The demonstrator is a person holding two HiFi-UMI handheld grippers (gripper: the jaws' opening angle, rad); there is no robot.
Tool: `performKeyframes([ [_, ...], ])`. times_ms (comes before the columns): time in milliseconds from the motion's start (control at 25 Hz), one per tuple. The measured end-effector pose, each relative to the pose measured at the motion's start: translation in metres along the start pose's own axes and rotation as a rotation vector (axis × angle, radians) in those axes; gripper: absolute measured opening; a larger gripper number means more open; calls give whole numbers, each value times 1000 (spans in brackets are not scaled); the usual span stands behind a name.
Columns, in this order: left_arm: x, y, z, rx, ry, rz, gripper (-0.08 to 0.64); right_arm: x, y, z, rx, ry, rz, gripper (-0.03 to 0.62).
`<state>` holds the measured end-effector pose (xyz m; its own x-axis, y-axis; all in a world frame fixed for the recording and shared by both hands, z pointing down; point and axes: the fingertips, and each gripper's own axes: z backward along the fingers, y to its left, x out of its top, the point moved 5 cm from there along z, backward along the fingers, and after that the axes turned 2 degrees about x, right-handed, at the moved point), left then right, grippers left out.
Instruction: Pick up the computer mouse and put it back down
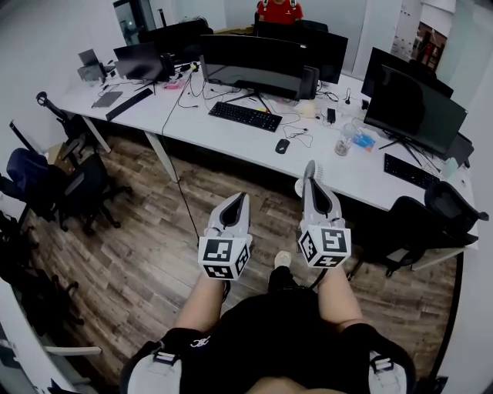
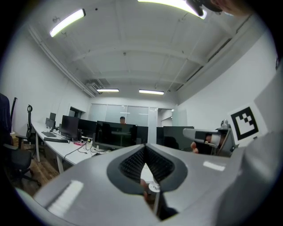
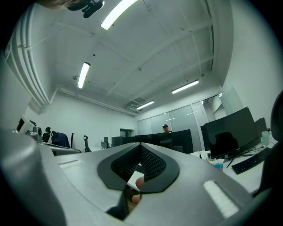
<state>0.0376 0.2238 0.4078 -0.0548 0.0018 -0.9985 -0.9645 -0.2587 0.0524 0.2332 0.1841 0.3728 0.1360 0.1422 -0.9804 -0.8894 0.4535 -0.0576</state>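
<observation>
The black computer mouse (image 1: 282, 145) lies on the white desk (image 1: 192, 125), just right of a black keyboard (image 1: 245, 115) and in front of a wide monitor (image 1: 250, 61). Both grippers hang over the wooden floor, short of the desk's front edge. My left gripper (image 1: 243, 197) is shut and holds nothing, its tip below and left of the mouse. My right gripper (image 1: 310, 165) is shut and empty too, its tip nearest the mouse, slightly right of it. In the gripper views the closed jaws (image 2: 144, 146) (image 3: 140, 145) point level at the desks; the mouse does not show there.
A second monitor (image 1: 414, 108) and keyboard (image 1: 408, 171) stand at the desk's right end, a clear cup (image 1: 343, 144) between. Office chairs stand at the left (image 1: 73, 188) and right (image 1: 431, 223). A cable (image 1: 183, 192) hangs from the desk to the floor. A person in red (image 1: 279, 9) sits behind.
</observation>
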Motion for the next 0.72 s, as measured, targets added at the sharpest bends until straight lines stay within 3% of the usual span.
performKeyframes([
  [720,-1,65,-245,30,39,-2,51,-45,-115,-228,14,50,-15,-2],
])
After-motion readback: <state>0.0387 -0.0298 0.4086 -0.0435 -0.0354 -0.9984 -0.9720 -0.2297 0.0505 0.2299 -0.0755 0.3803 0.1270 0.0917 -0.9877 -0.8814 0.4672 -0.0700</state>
